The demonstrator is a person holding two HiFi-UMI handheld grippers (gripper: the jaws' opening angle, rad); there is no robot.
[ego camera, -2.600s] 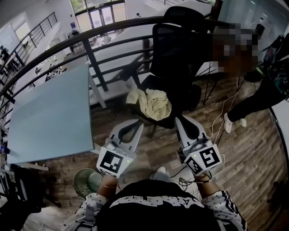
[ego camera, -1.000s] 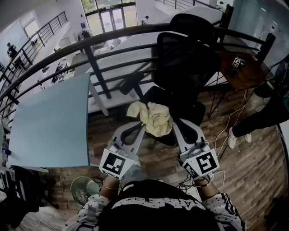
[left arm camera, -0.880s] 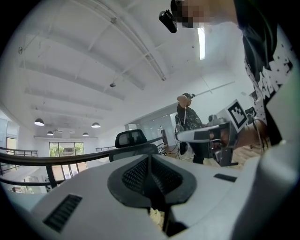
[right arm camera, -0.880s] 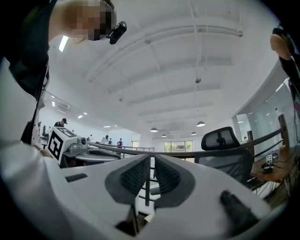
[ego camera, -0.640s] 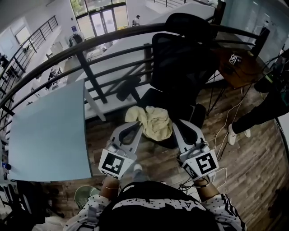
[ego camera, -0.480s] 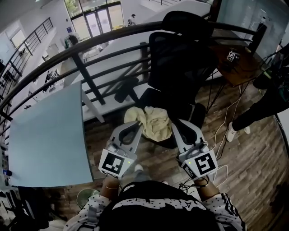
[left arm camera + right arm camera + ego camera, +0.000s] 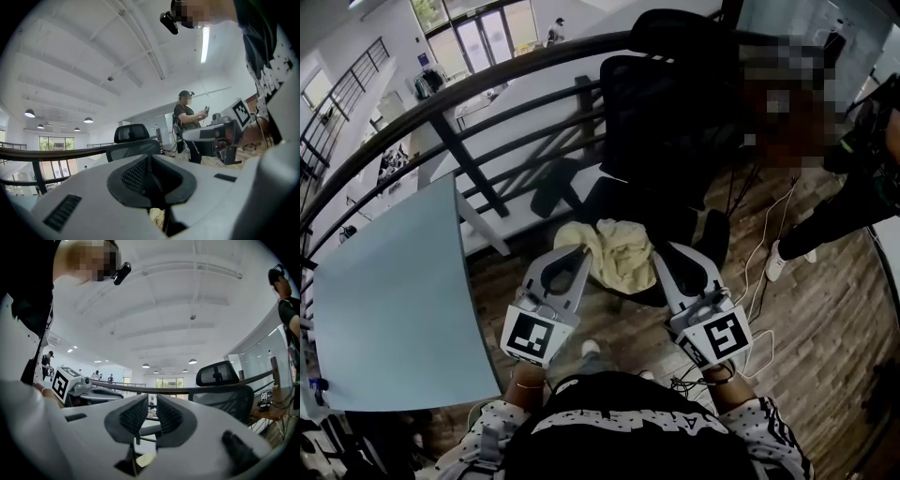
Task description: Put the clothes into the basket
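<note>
Both claws are closed on the yellow cloth (image 7: pixel 619 253), one at each side. The left claw (image 7: pixel 579 251) pinches its left edge and the right claw (image 7: pixel 659 253) its right edge. In the left gripper view the pads of the left claw (image 7: pixel 150 171) meet, and a scrap of the cloth (image 7: pixel 157 216) shows just under them. In the right gripper view the right claw (image 7: pixel 150 416) is closed the same way, with pale cloth (image 7: pixel 146 460) below it.

The bunched cloth hangs between the claws at the front edge of the black office chair (image 7: pixel 666 122), partly over the seat and partly over the wooden floor (image 7: pixel 825 309).

The pale blue tabletop (image 7: pixel 384 291) closes off the left, and its near corner lies close to the left claw's marker cube. The dark curved railing (image 7: pixel 487 84) runs behind the chair and bars the far side. To the right the floor is open, apart from loose cables (image 7: pixel 764 272) and a person (image 7: pixel 853 202) standing at the frame's edge.

Compared with a second ago, the view has swung. The tabletop's corner now reaches lower and sits nearer the left cube. The green basket that showed at lower left has slipped out of frame. The cloth keeps its place between the two claws, which stay closed.
</note>
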